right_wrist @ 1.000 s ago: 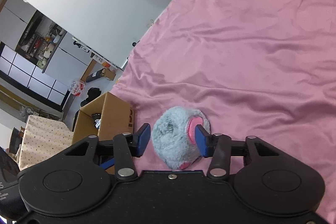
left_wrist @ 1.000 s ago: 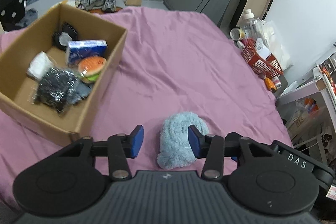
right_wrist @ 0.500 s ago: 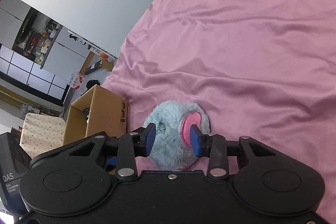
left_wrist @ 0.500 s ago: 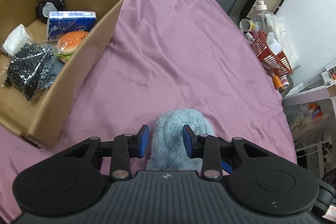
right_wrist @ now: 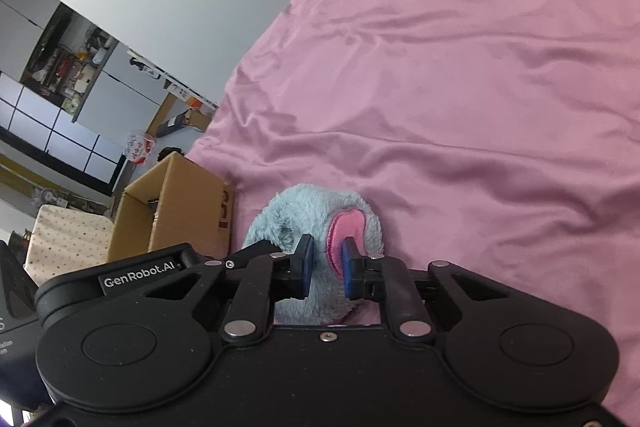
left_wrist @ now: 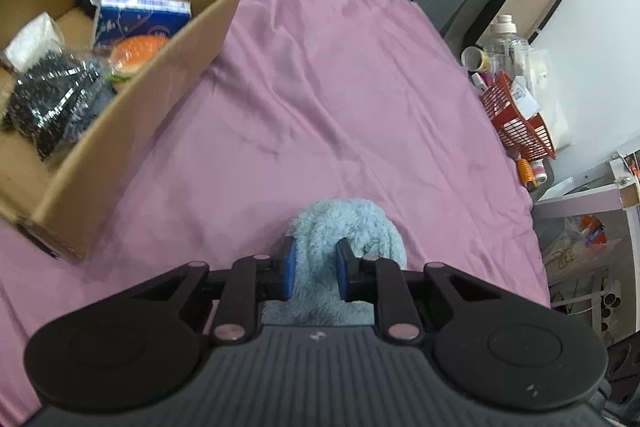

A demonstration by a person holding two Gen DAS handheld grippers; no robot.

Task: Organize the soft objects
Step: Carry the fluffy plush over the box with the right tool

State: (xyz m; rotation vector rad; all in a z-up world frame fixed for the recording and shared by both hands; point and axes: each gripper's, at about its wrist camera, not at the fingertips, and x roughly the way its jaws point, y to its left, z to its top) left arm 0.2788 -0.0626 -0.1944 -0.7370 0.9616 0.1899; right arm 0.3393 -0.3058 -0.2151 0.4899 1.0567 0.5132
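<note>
Left wrist view, nearest first: my left gripper (left_wrist: pixel 315 269) has its two blue pads (left_wrist: pixel 289 267) pinched into the fluffy blue plush toy (left_wrist: pixel 352 227), the fur bulging up between and beyond them. The toy sits on the pink sheet (left_wrist: pixel 340 87), close to the near edge of the bed. In the right wrist view my right gripper (right_wrist: pixel 326 269) is likewise clamped on the same toy (right_wrist: pixel 304 211), its pads squeezing the fur beside a pink ear-like patch (right_wrist: pixel 346 227). So both grippers are grasping one soft toy from opposite sides.

Further off to the left stands an open cardboard box (left_wrist: pixel 132 107), already holding a blue packet (left_wrist: pixel 140 15), a toy burger (left_wrist: pixel 138 53), a shiny black bag (left_wrist: pixel 52 95) and a white packet (left_wrist: pixel 30 39). Far right, past the bed's edge, is a red basket (left_wrist: pixel 520 119) among bottles.

I judge the step in hand to be lifting the toy and carrying it to the box. To do it well I should keep both grips firm, since plush compresses and slips, raise the two grippers together so the toy is not stretched, clear the box's near wall, and let go only once over the open space inside.
</note>
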